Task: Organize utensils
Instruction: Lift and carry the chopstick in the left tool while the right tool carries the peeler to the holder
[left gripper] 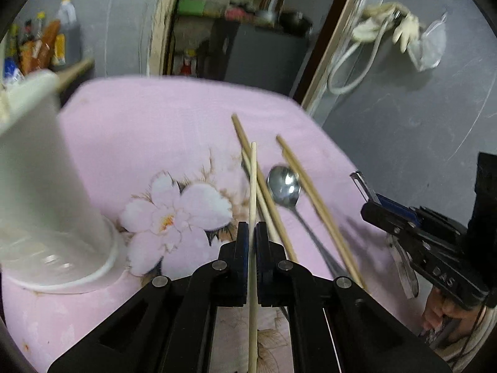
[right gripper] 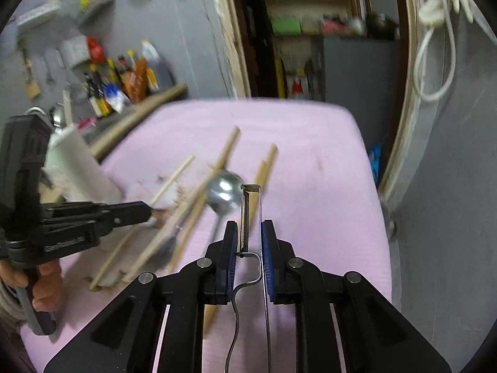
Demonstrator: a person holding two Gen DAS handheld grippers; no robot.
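We are facing grey walls point(right gripper: 186, 31) around a table draped in a pink floral cloth point(left gripper: 170, 118). Bottles point(right gripper: 124, 74) are crowding a shelf on the left. A doorway point(right gripper: 310, 31) is opening onto cluttered shelves, and a white cable point(left gripper: 351, 71) is hanging at right.

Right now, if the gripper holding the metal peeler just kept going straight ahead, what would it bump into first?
Probably the spoon: the right gripper, shut on the peeler, points toward its bowl and a chopstick beside it. Depth is unclear.
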